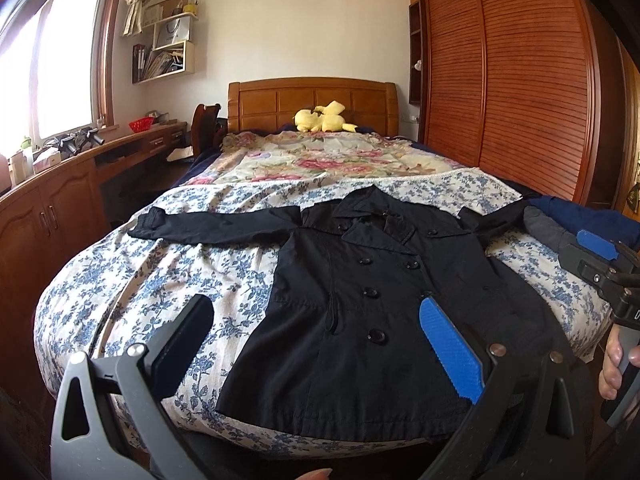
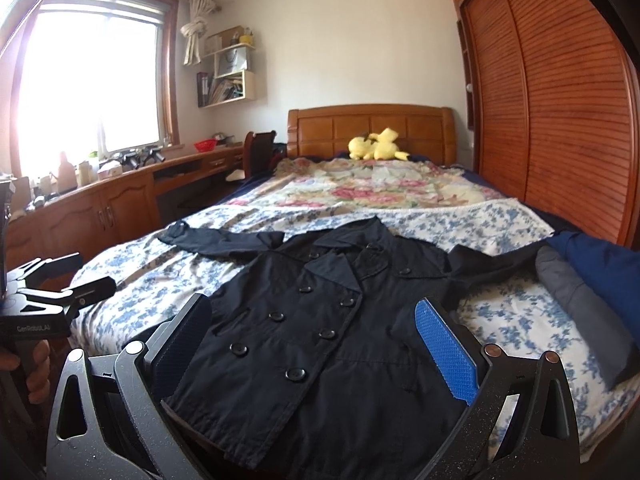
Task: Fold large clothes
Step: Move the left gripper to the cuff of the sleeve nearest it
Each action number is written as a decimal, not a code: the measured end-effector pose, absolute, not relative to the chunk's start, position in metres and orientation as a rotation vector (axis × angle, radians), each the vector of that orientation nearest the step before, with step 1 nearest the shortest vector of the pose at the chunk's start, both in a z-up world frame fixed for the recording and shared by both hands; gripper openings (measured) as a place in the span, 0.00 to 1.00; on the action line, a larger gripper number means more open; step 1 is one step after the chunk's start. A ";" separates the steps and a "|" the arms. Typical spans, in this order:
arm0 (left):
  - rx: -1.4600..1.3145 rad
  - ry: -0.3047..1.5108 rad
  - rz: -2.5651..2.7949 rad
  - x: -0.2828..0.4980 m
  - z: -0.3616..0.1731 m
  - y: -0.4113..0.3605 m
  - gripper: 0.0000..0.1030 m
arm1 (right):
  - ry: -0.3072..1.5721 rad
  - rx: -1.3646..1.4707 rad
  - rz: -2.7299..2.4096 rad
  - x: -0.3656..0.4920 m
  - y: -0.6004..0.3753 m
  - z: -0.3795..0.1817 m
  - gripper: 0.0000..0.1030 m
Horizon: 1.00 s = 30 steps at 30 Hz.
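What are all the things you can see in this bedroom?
coat: one, black, spread flat on the bed, sleeves out
bed: one, blue-flowered cover, wooden headboard
plush toy: one, yellow, by the headboard
folded clothes: grey and navy, bed's right edge
wardrobe: one, reddish wood, right wall
basket: one, red, on the desk
left gripper: open, above the hem
right gripper: open, above the coat
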<state>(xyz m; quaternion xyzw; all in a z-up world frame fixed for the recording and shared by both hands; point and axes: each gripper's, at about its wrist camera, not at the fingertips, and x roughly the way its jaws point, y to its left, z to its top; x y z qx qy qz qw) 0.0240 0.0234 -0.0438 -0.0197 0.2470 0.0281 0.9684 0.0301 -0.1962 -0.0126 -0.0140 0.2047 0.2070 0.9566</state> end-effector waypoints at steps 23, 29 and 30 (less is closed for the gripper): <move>-0.032 0.647 0.212 0.104 -0.114 0.101 1.00 | 0.507 -0.108 0.669 0.203 -0.068 -0.089 1.00; -0.069 0.691 0.230 0.114 -0.122 0.120 1.00 | 0.592 -0.144 0.722 0.228 -0.048 -0.130 1.00; -0.069 0.698 0.231 0.117 -0.125 0.124 1.00 | 0.615 -0.145 0.729 0.231 -0.046 -0.137 1.00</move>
